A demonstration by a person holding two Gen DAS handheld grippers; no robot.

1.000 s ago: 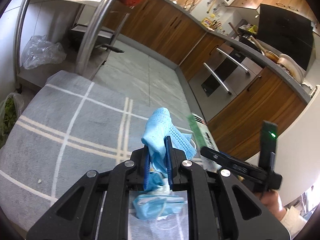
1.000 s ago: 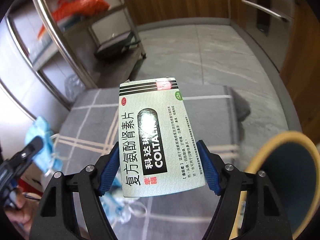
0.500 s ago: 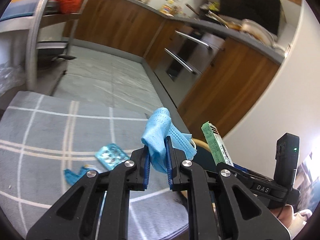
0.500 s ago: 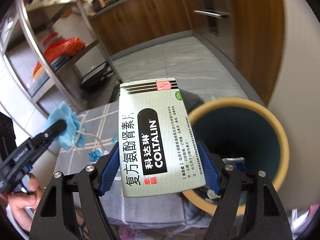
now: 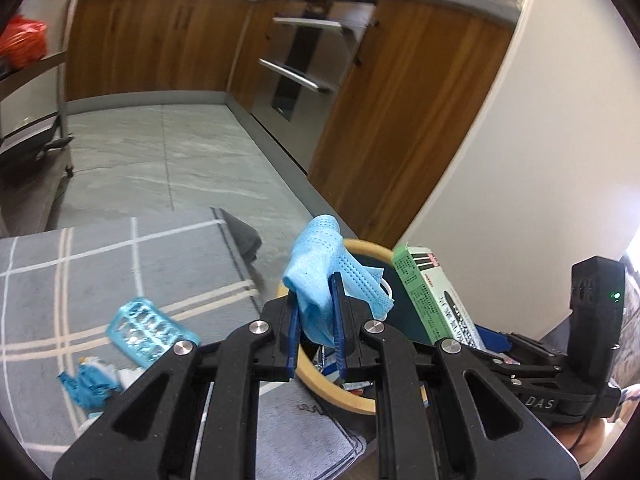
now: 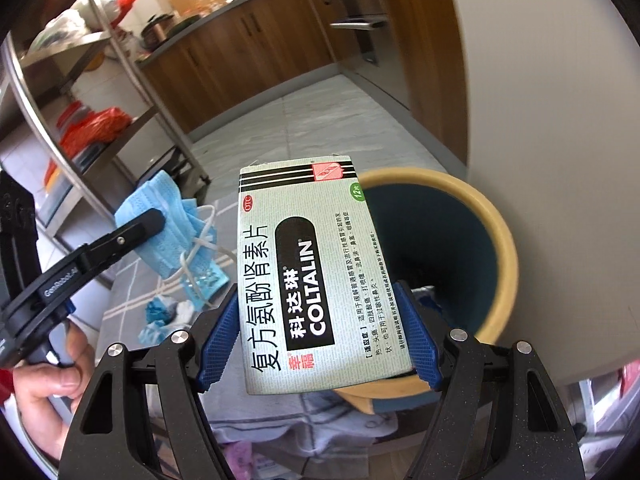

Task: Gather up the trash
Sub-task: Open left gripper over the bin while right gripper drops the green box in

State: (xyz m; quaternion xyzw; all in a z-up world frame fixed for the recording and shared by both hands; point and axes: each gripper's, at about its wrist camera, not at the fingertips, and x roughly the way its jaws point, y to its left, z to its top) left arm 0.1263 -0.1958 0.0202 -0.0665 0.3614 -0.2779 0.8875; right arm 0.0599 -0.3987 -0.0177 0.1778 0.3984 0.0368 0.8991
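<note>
Two grippers carry trash at the bin: the left gripper (image 5: pixel 316 332) pinches a blue face mask (image 5: pixel 324 276) between nearly closed pads, and the right gripper (image 6: pixel 320 336) clamps a medicine box (image 6: pixel 316 276) across its width, long axis running forward along the fingers. The bin (image 6: pixel 496 240) mouth lies directly beyond and below both loads, just off the corner of the grey mat (image 5: pixel 80 264); the box appears nearer its centre. The left wrist view alone shows trash inside the bin, while both show a blister pack (image 5: pixel 148 332) and blue scraps (image 5: pixel 88 384) remaining near the mat edge.
</note>
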